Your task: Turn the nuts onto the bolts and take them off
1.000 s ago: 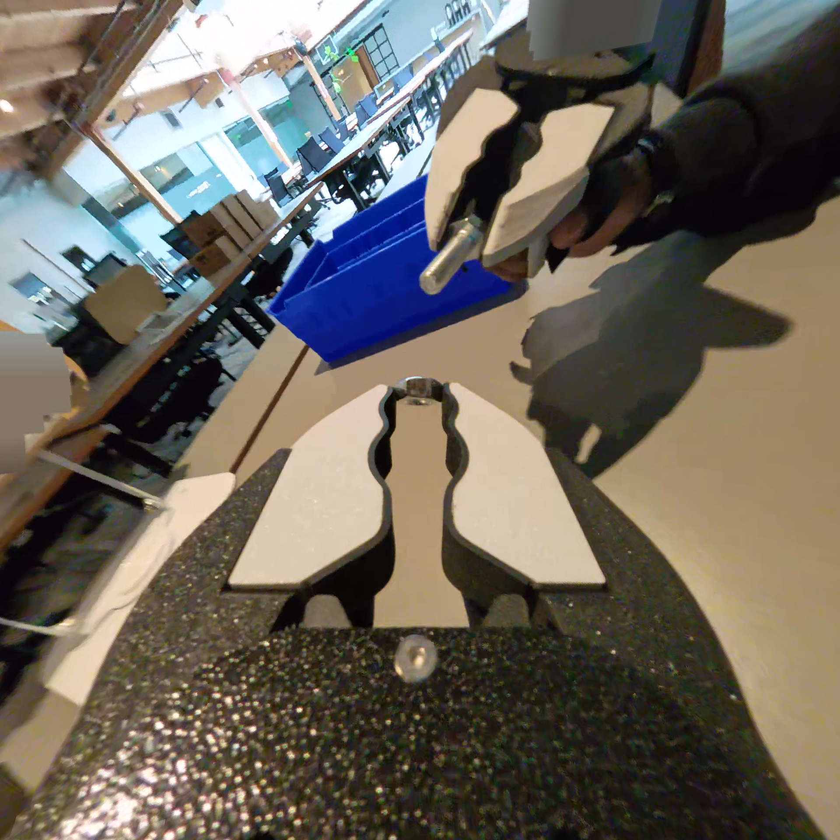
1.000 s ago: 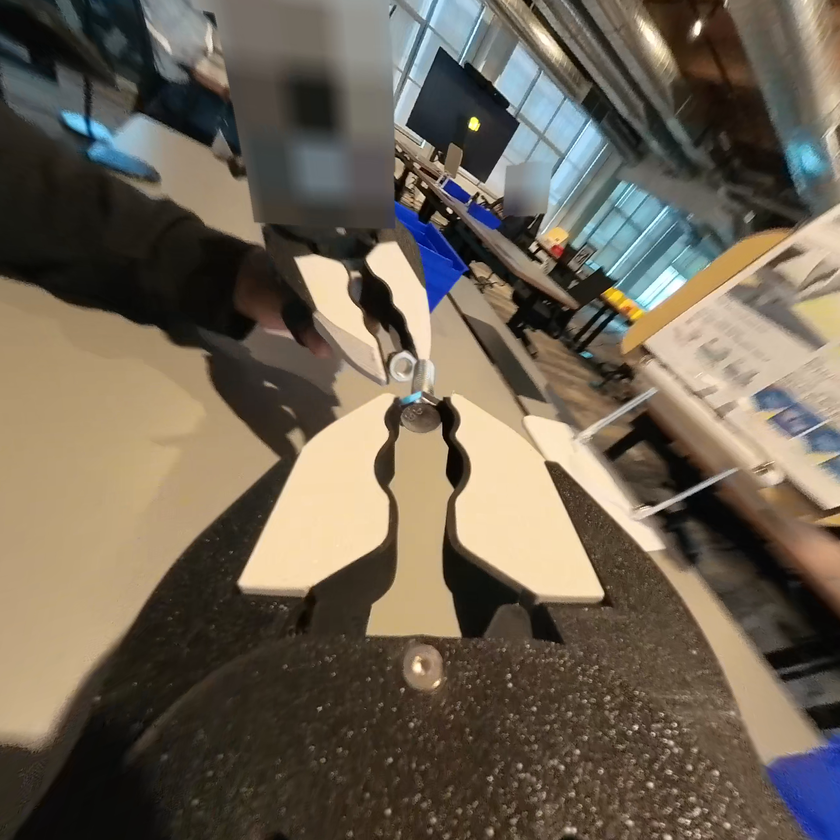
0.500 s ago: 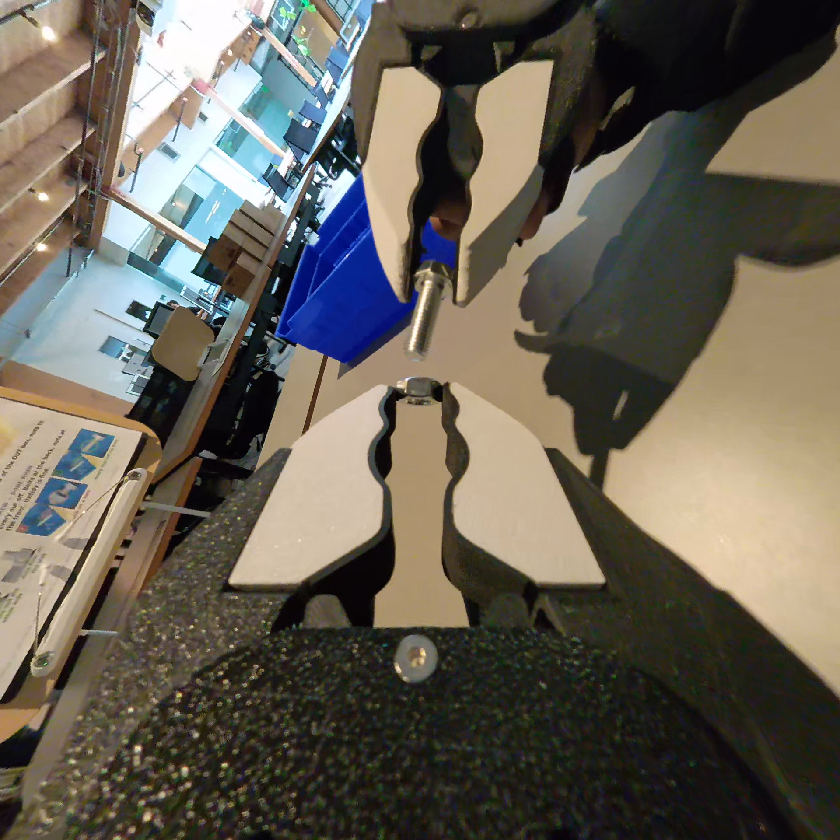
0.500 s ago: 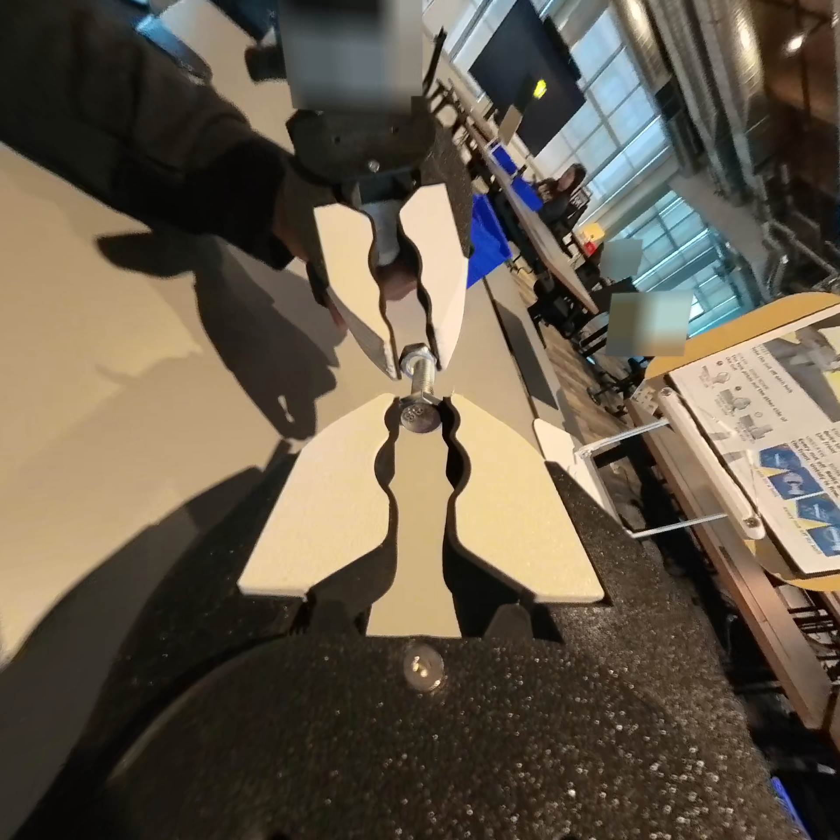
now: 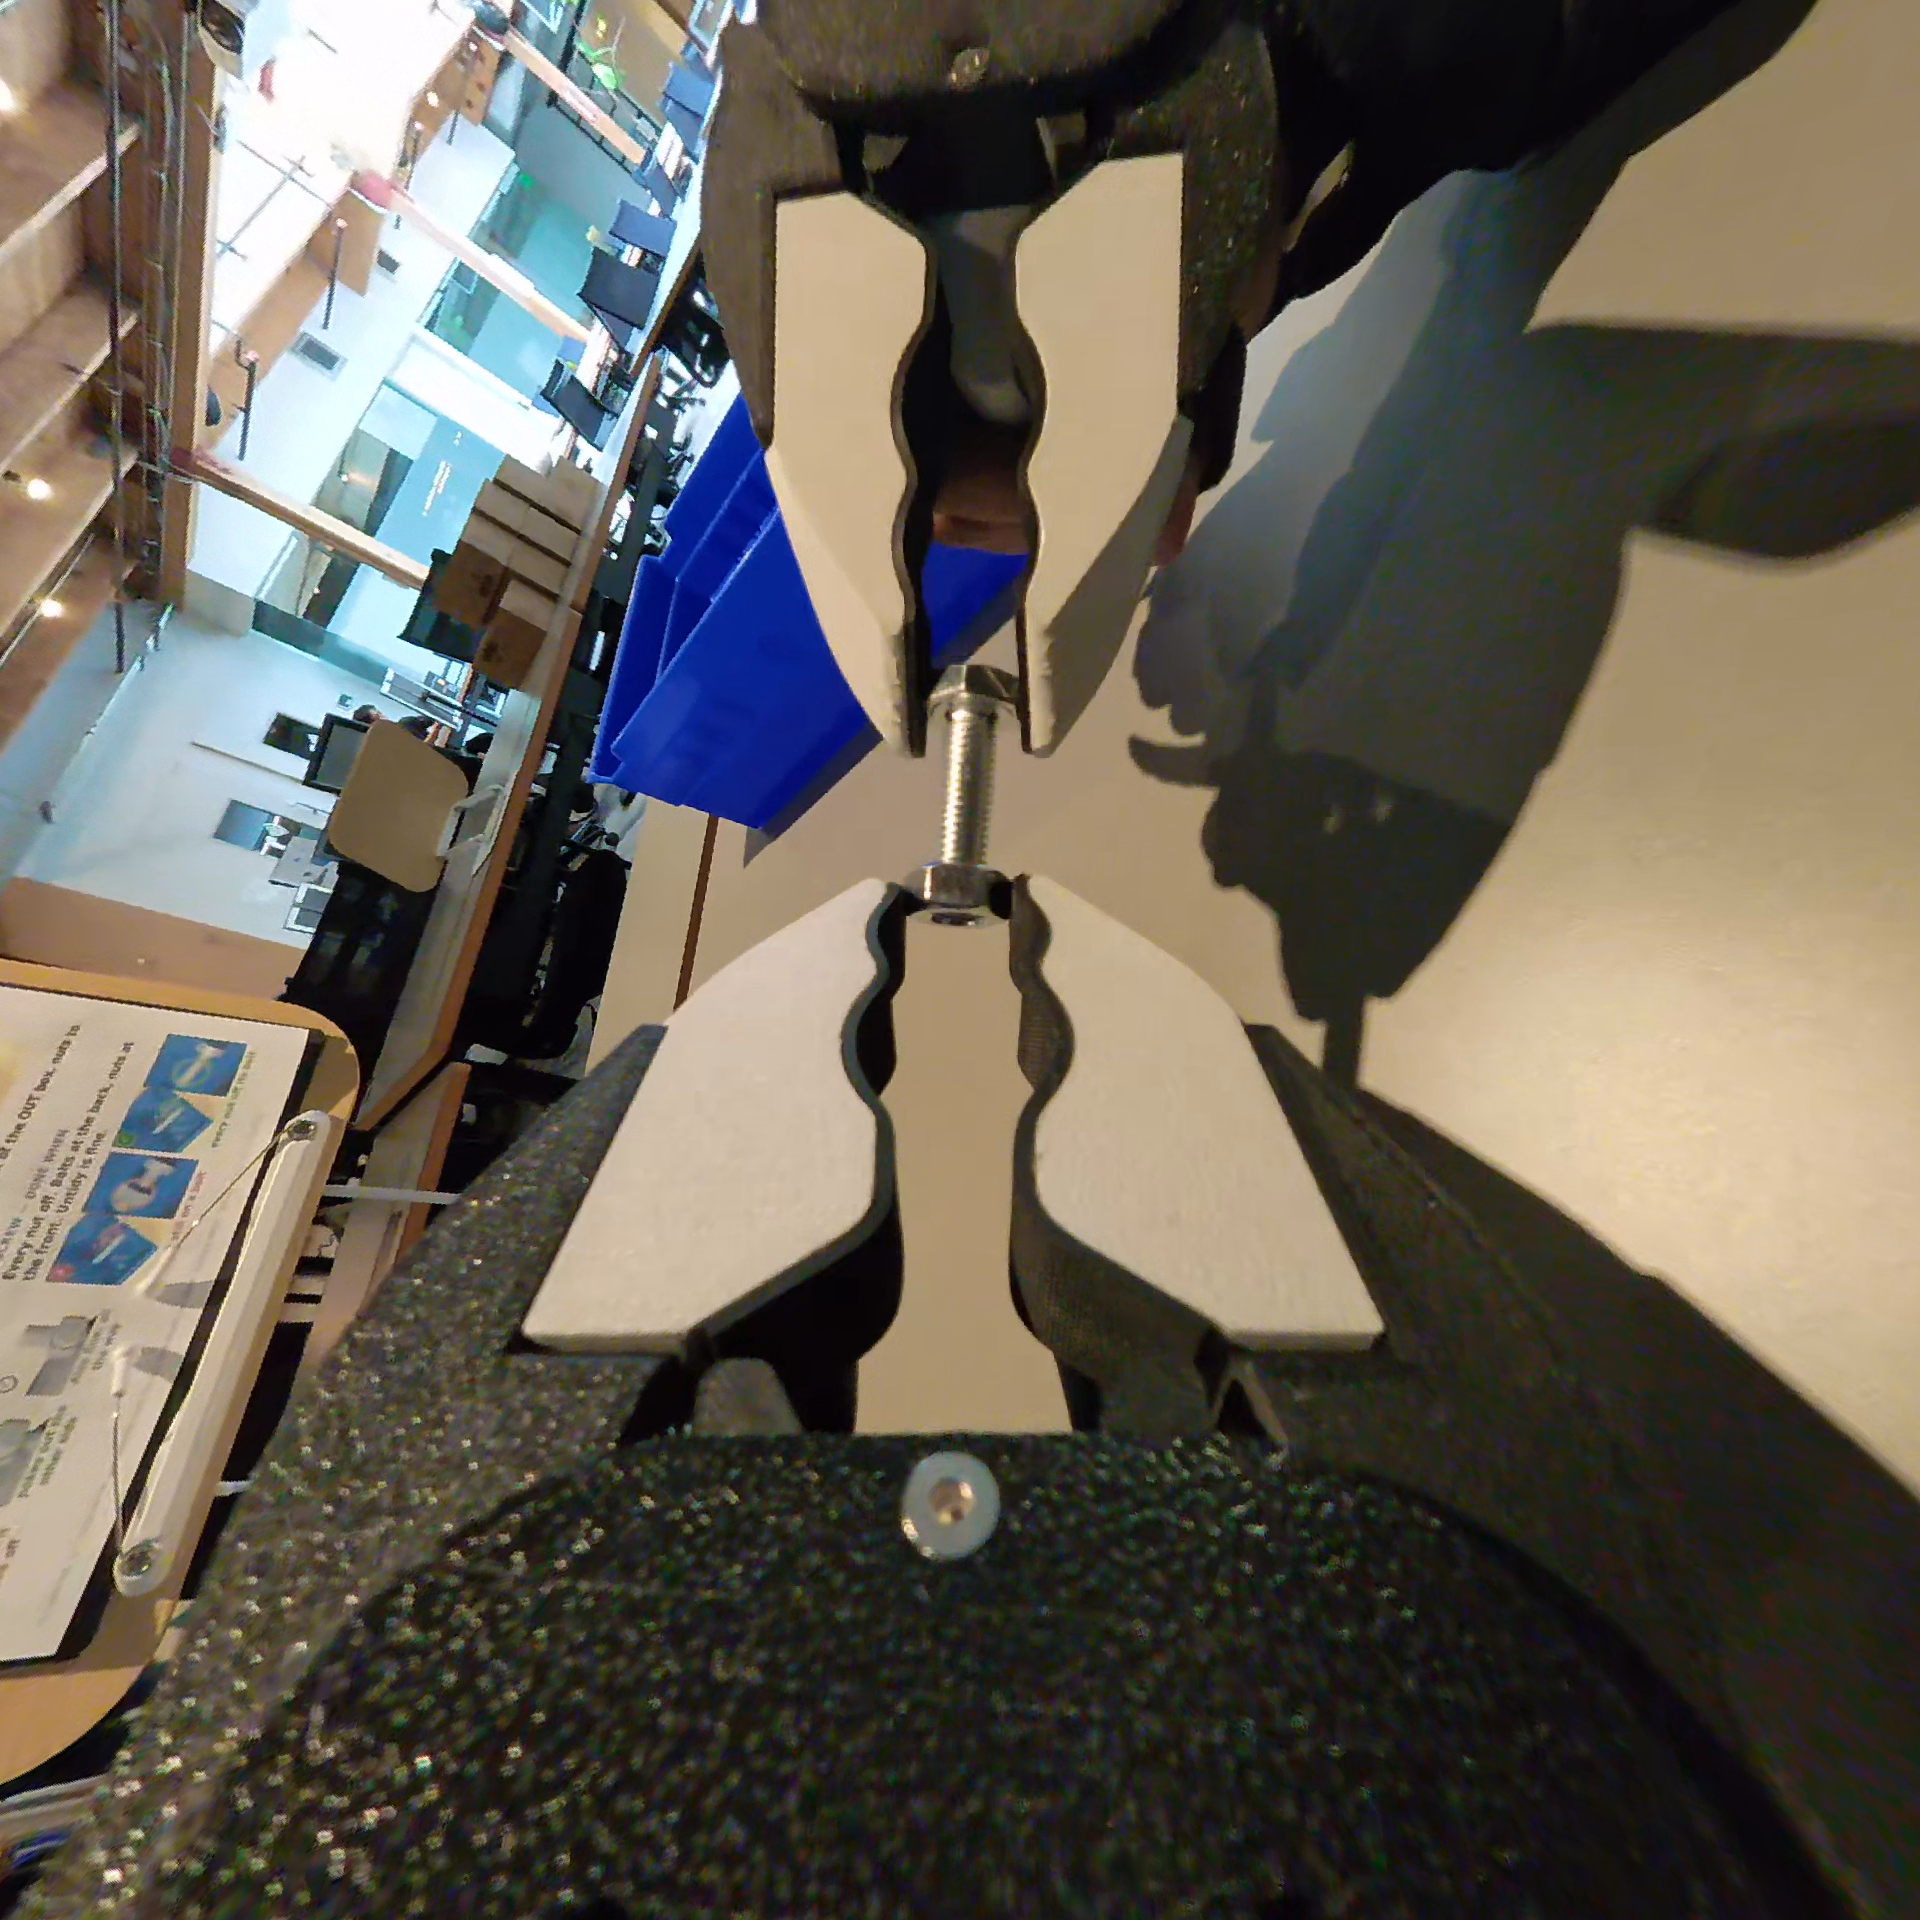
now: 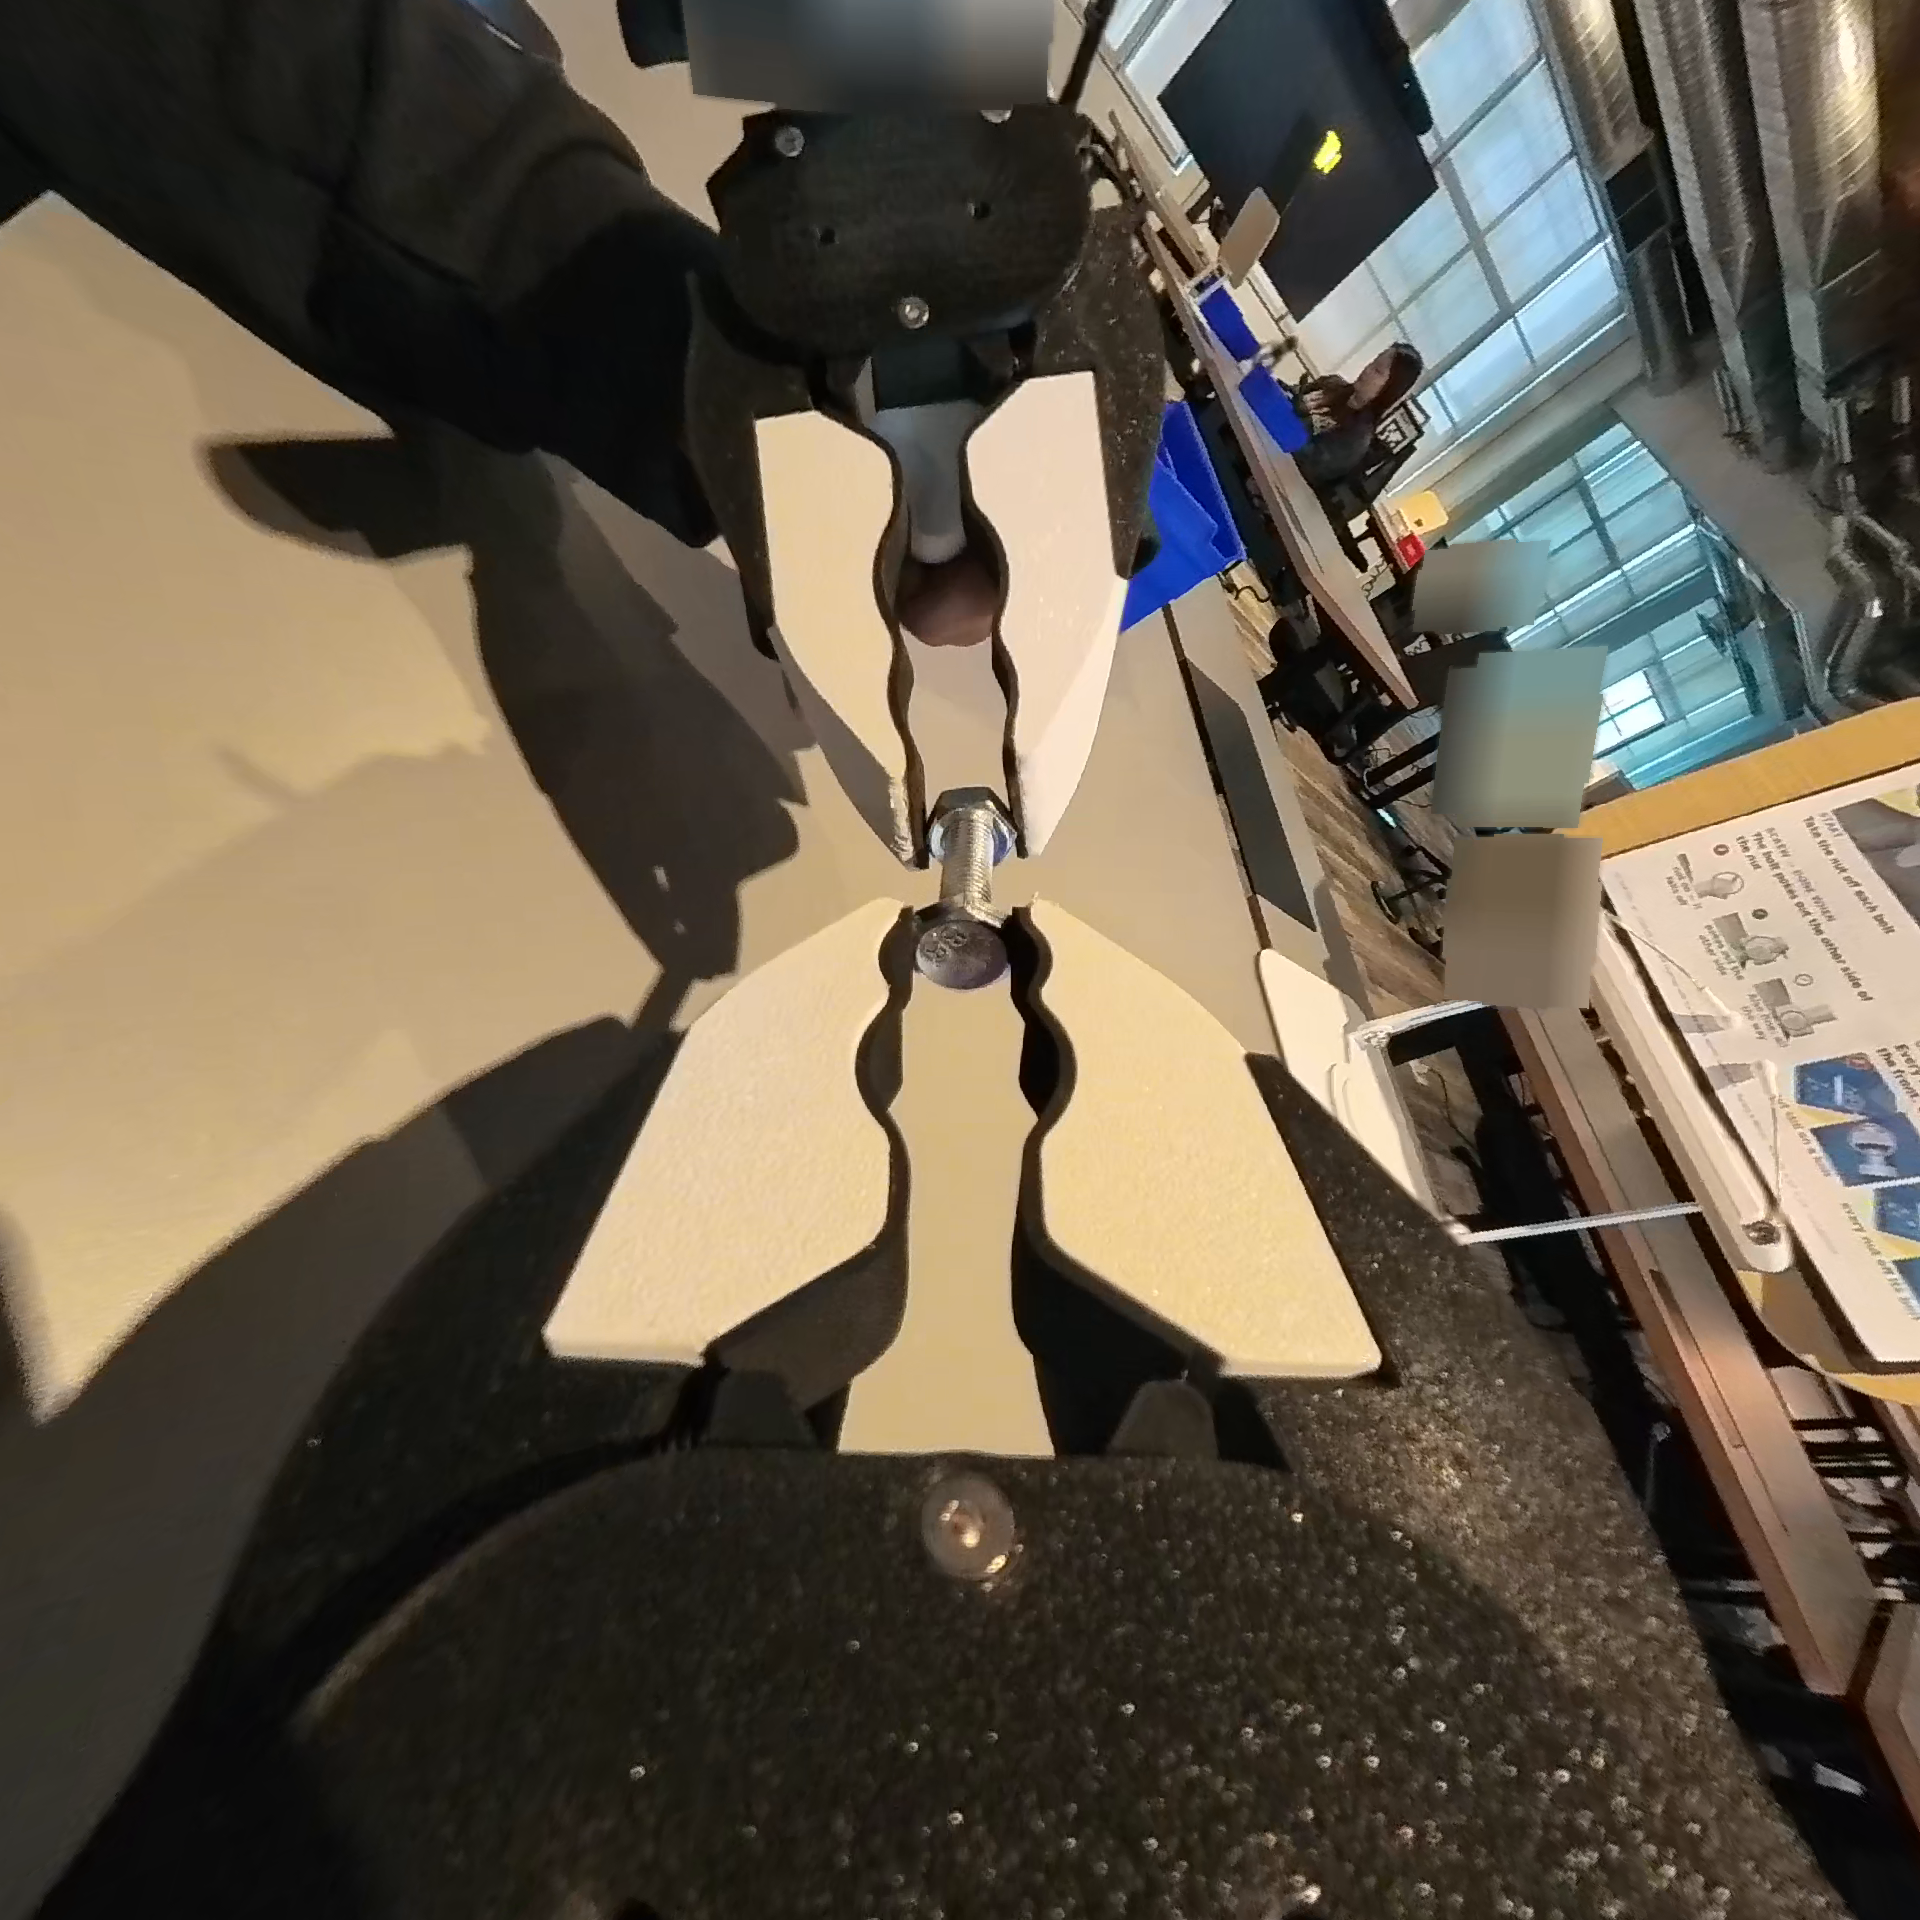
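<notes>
In the left wrist view my left gripper [image 5: 956,902] is shut on a steel hex nut [image 5: 954,894] at its fingertips. Facing it, my right gripper [image 5: 968,717] is shut on the head of a steel bolt [image 5: 966,774], whose threaded tip enters the nut. In the right wrist view my right gripper [image 6: 961,935] holds the bolt head [image 6: 961,954] between its tips. The shank [image 6: 964,868] points away into the nut [image 6: 968,816], which the left gripper [image 6: 968,831] holds. Both grippers are tip to tip, in line, above the beige table [image 5: 1610,1039].
A blue bin [image 5: 727,665] stands on the table behind the grippers, also seen in the right wrist view [image 6: 1190,509]. An instruction sheet on a board [image 6: 1808,1049] is at the table's side. A gloved hand and dark sleeve [image 6: 416,260] hold the left gripper. Less than 4 cm separates the two grippers' tips.
The two grippers have swung into line and come together. The bolt's tip, apart from the nut before, now sits in the nut.
</notes>
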Motion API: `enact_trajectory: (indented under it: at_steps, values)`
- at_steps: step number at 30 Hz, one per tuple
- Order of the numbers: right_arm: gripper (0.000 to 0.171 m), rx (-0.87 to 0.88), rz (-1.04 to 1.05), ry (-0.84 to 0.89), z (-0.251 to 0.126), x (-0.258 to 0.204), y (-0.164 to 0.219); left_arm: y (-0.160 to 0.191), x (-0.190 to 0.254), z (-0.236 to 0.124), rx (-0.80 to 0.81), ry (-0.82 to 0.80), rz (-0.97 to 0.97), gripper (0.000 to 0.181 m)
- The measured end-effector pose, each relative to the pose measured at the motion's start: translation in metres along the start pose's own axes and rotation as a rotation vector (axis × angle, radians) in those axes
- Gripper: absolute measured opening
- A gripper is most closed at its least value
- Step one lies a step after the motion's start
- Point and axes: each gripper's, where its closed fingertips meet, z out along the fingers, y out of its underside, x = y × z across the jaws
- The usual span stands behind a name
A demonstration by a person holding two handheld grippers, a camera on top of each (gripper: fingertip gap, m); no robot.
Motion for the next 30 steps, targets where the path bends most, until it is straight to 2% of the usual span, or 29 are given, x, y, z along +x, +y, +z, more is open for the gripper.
enact_trajectory:
  at_steps: [5, 14, 20, 26, 30]
  values:
    - [0.018, 0.044, 0.141, -0.013, 0.001, 0.003, -0.002, -0.001, -0.005, -0.002, -0.012, -0.053, 0.038, 0.019]
    - [0.017, 0.164, 0.631, -0.11, 0.006, 0.011, -0.004, 0.003, -0.016, -0.006, -0.09, -0.18, 0.173, 0.019]
    - [0.017, 0.264, 0.898, -0.203, 0.005, 0.014, -0.005, 0.0, -0.022, -0.009, -0.187, -0.284, 0.376, 0.019]
    - [0.017, 0.322, 1.005, -0.256, 0.004, 0.014, -0.006, -0.003, -0.024, -0.01, -0.236, -0.35, 0.537, 0.018]
    - [0.018, 0.338, 1.026, -0.257, 0.003, 0.015, -0.006, -0.004, -0.025, -0.01, -0.228, -0.356, 0.532, 0.018]
